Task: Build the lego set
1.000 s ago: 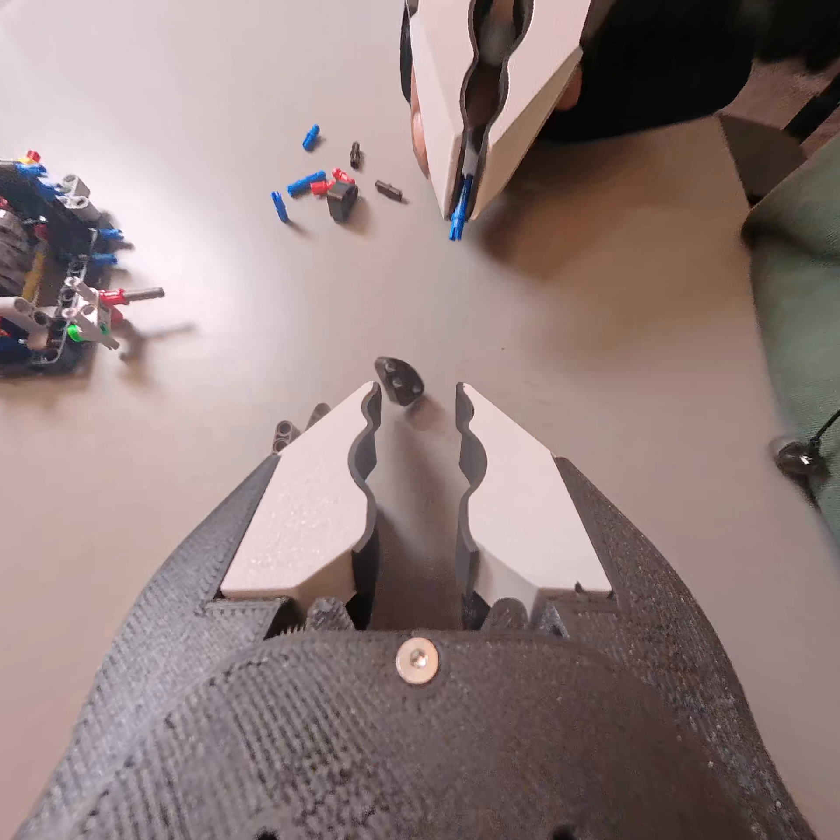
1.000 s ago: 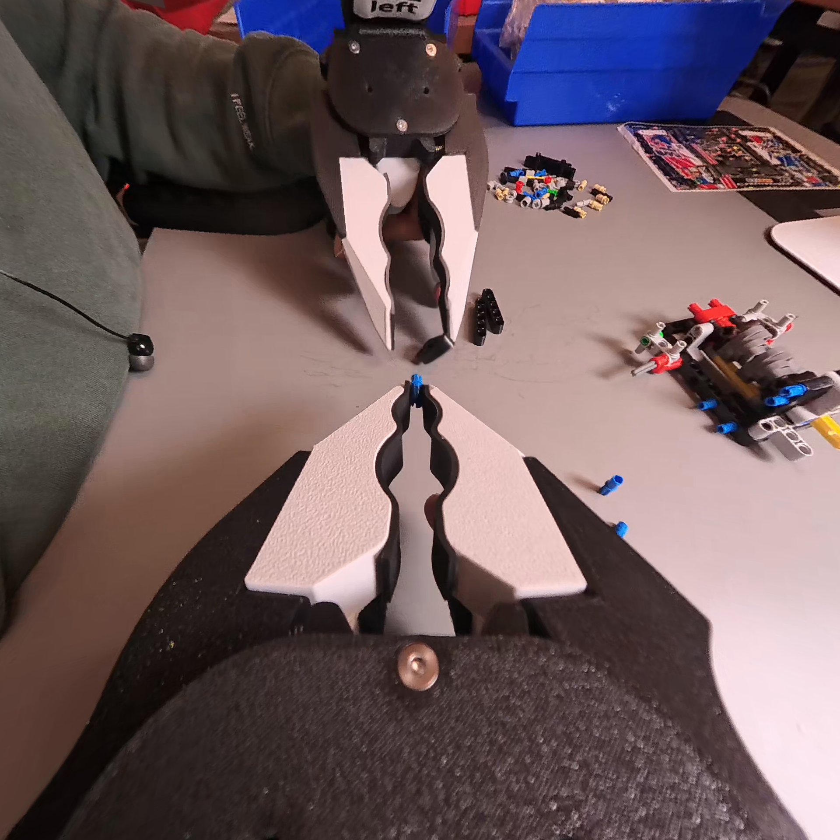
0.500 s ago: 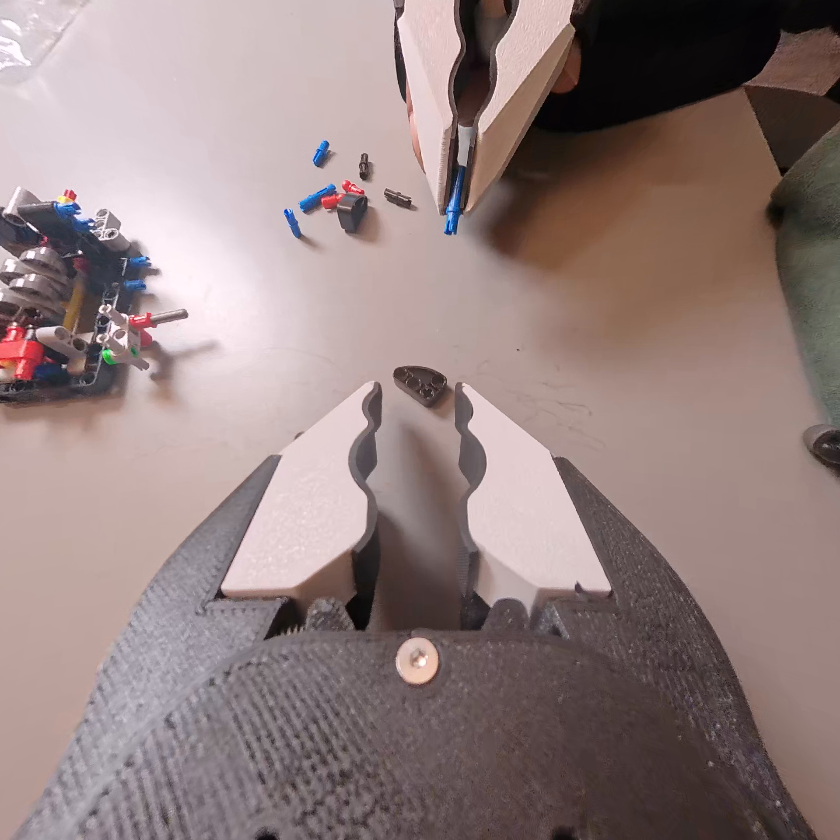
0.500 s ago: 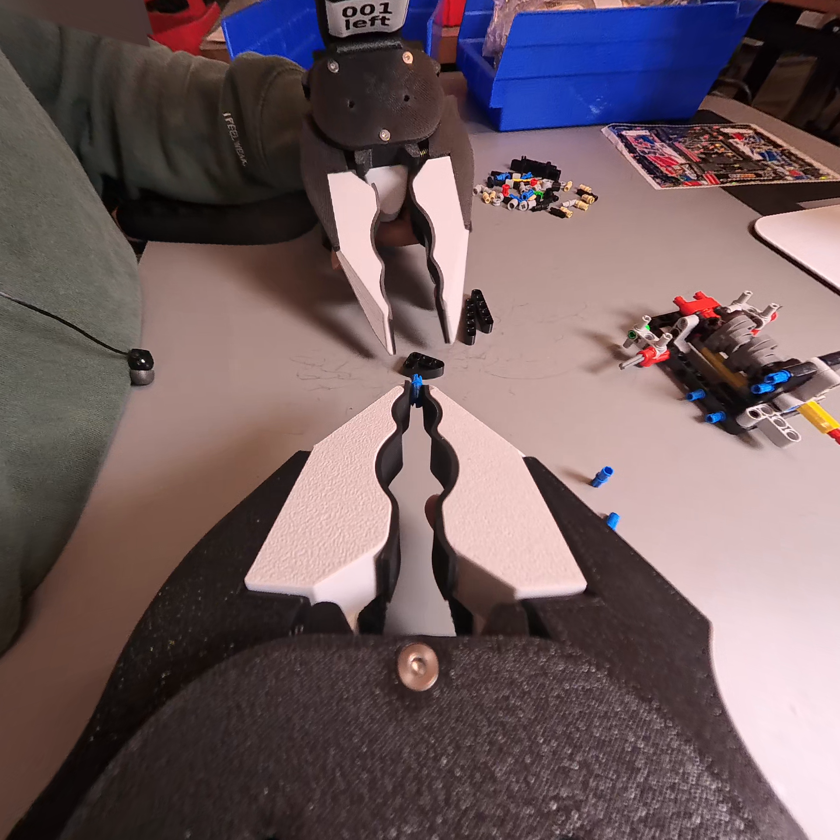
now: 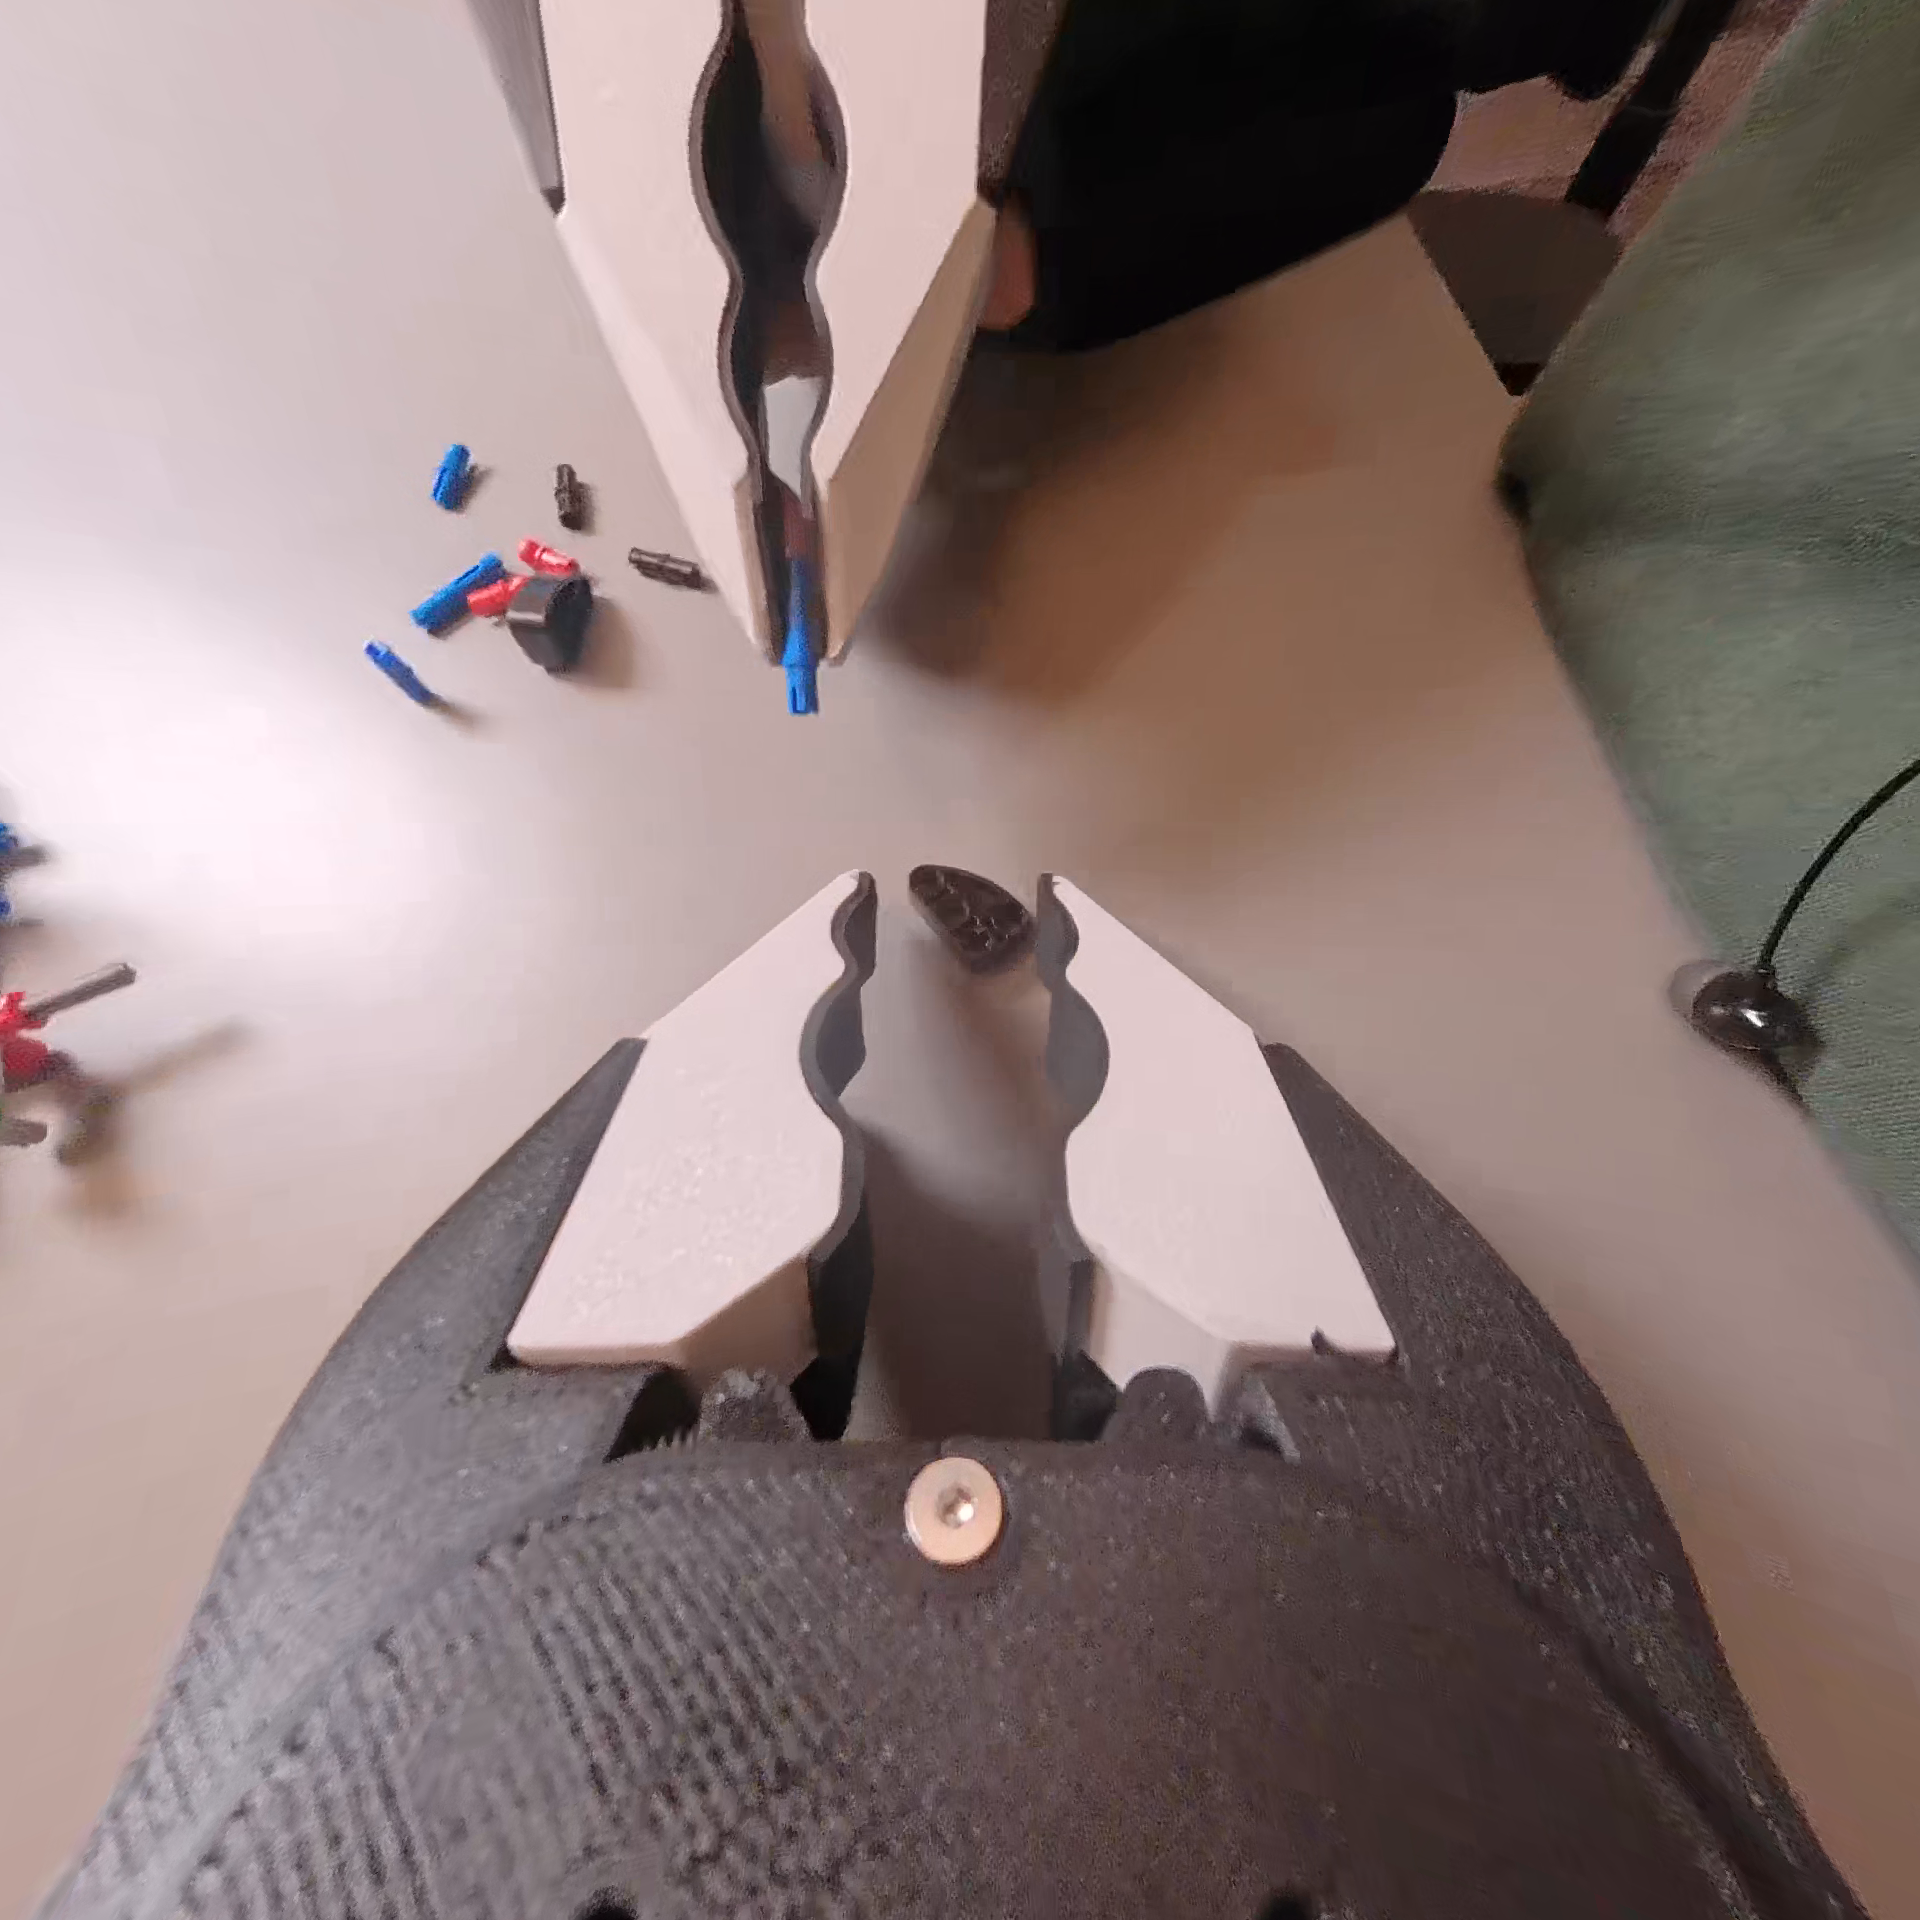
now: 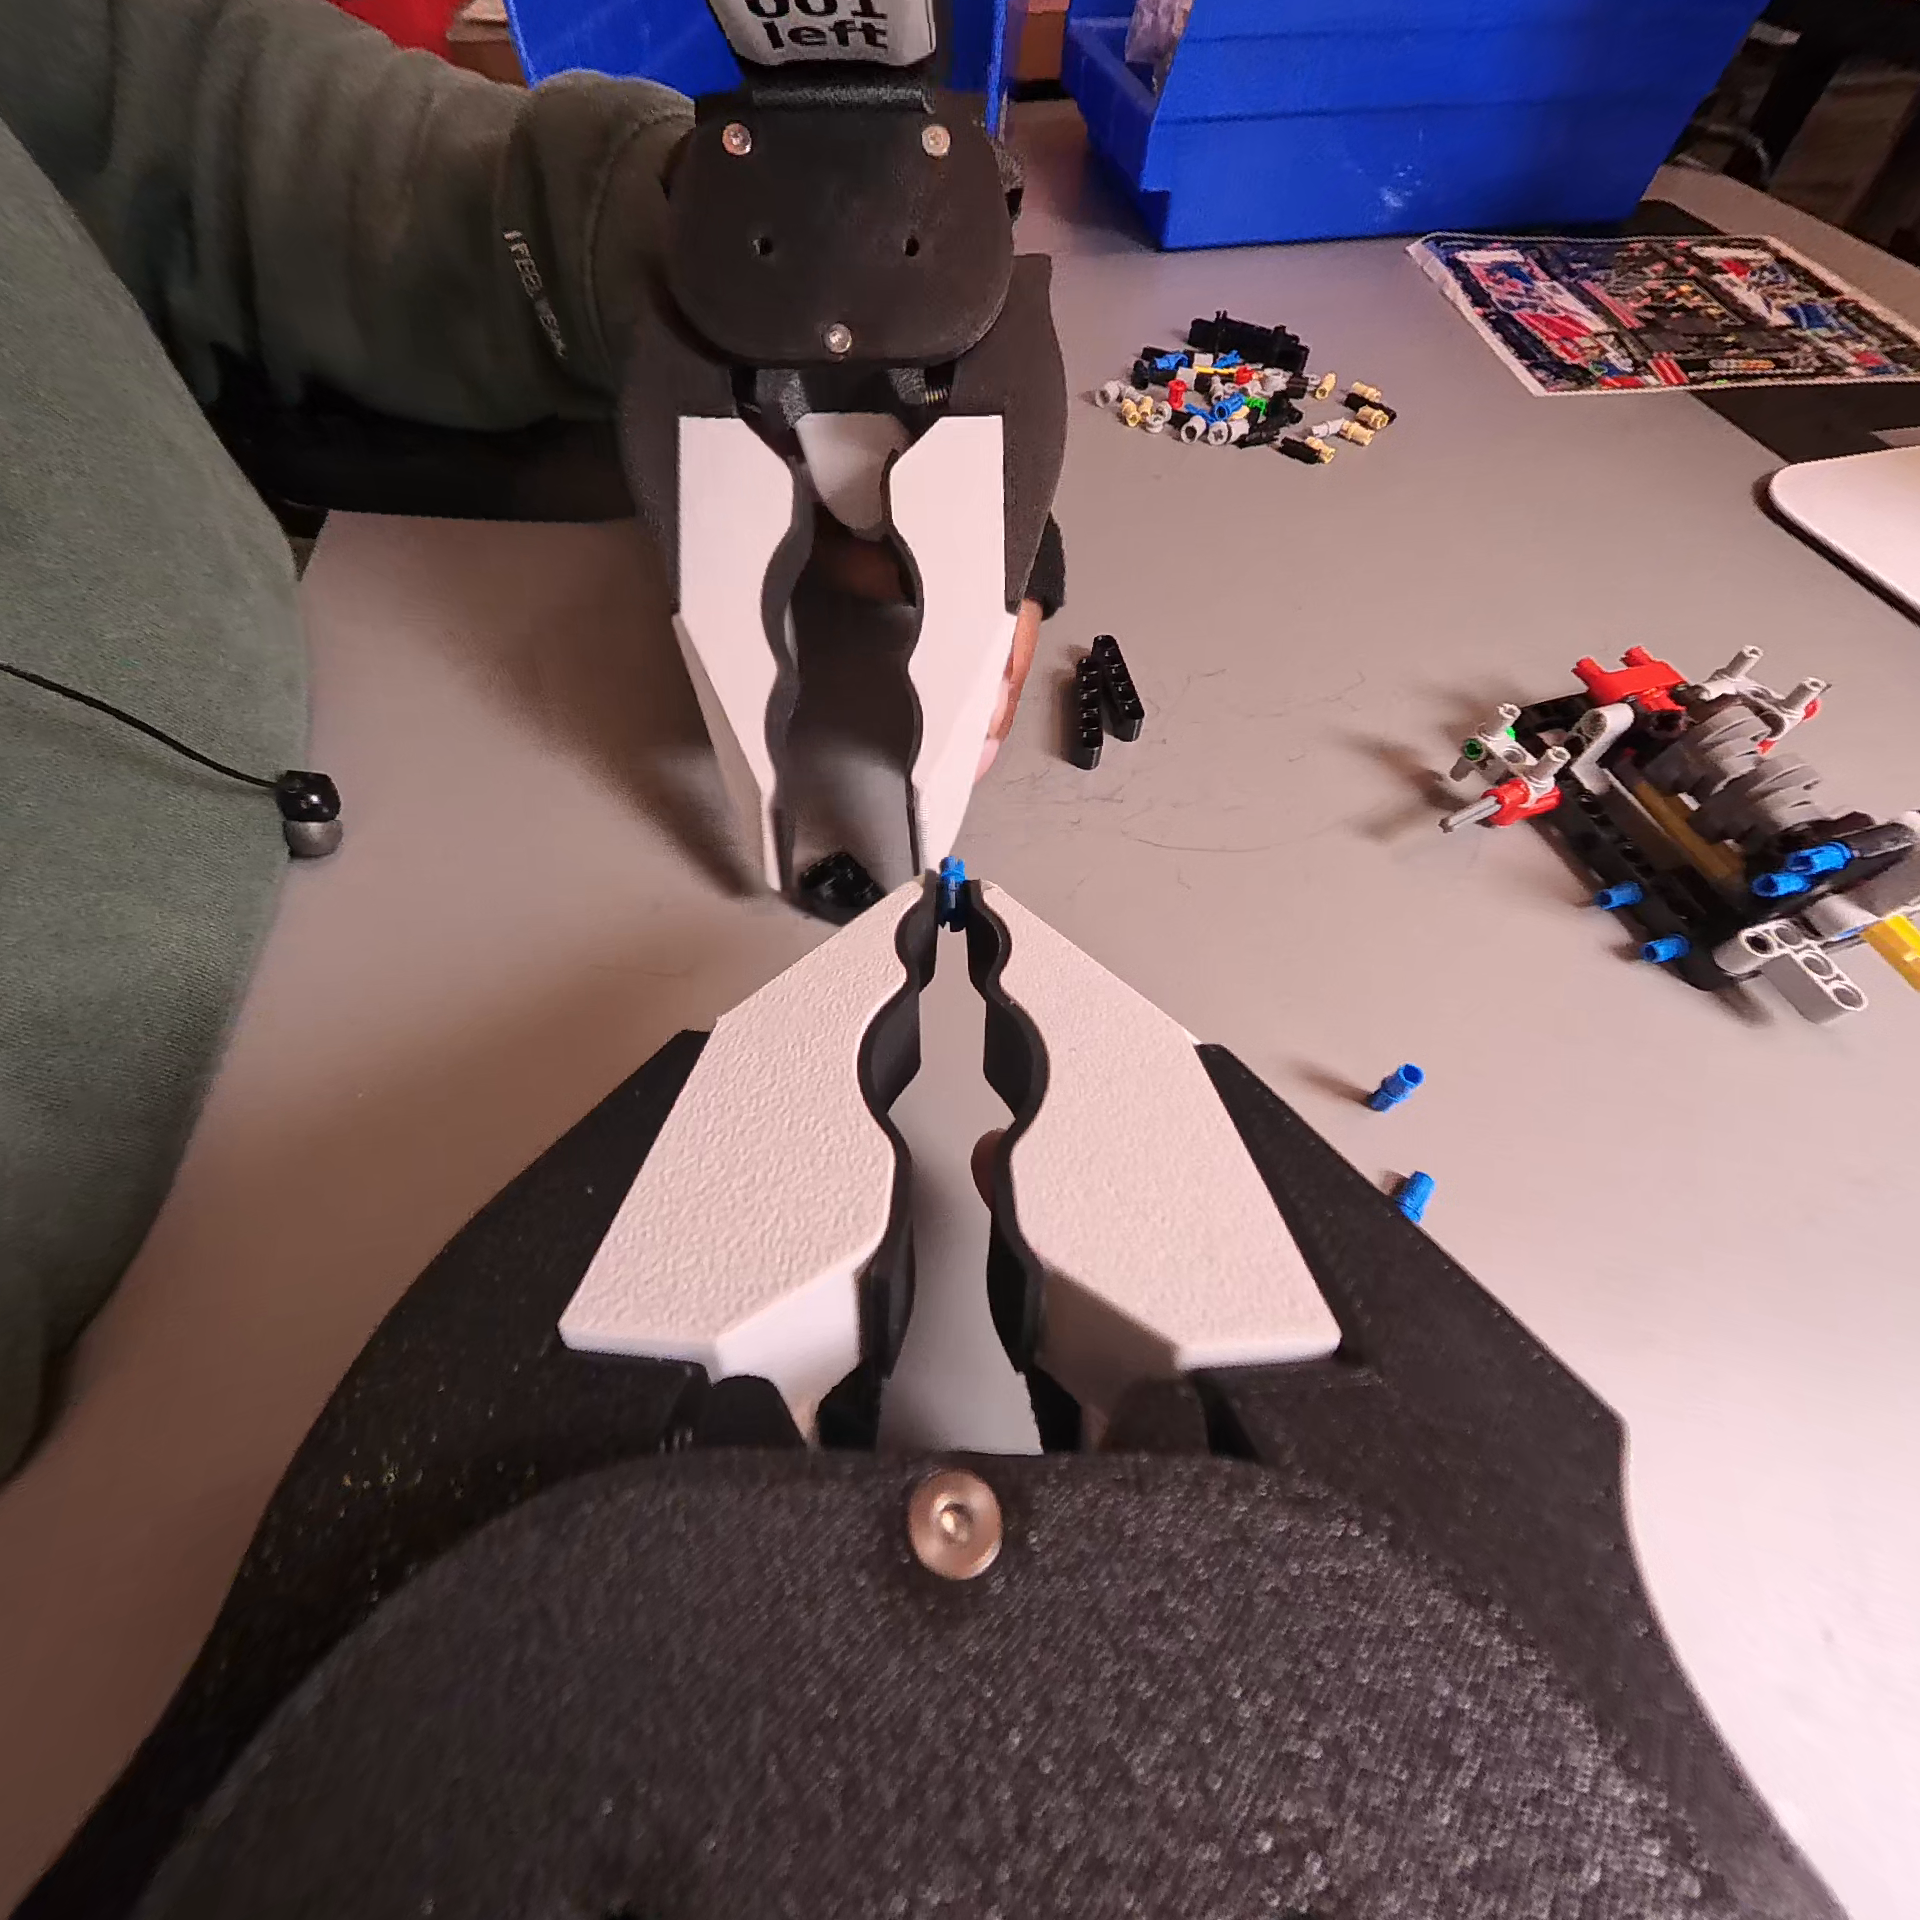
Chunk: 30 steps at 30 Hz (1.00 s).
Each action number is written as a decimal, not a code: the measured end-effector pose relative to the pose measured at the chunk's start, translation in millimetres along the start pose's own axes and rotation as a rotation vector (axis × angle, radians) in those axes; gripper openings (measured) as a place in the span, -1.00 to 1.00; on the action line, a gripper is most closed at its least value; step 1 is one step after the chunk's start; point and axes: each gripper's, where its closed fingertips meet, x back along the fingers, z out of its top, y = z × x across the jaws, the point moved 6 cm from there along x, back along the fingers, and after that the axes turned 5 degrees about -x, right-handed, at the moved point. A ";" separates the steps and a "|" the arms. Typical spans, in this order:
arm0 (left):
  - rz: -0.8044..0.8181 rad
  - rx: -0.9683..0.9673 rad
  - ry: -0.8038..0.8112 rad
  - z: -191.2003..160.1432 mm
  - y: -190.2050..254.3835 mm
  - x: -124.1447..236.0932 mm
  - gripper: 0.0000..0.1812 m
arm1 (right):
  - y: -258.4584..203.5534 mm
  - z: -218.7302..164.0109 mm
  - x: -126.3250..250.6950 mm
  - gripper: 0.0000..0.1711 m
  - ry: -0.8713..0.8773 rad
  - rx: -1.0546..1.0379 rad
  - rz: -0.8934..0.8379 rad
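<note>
Left gripper (image 5: 956,894) had advanced, jaws wide around black curved piece (image 5: 971,916); right gripper (image 6: 949,894) pinched blue pin (image 6: 949,888).

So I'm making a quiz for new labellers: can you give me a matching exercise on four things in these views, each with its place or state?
1. blue pin
2. black piece
3. left gripper
4. booklet

a. open
b. on the table between open jaws
c. lying flat by the blue bins
d. clamped in the right gripper

Pairs: 1-d, 2-b, 3-a, 4-c
</note>
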 end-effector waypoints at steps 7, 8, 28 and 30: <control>0.056 0.041 -0.012 -4.2 2.1 12.7 -0.62 | -1.9 -0.6 -0.3 -0.98 -0.005 0.013 0.001; 0.048 0.041 -0.010 -4.4 5.0 13.1 -0.63 | -2.2 -1.0 -1.0 -0.98 -0.011 0.015 0.002; 0.163 0.011 -0.055 -9.5 -6.3 5.3 -0.80 | -2.2 -2.5 -3.4 -0.98 -0.033 0.031 -0.027; 0.142 0.026 -0.038 -8.9 -4.8 5.6 -0.75 | -2.0 -2.4 -3.0 -0.98 -0.030 0.031 -0.032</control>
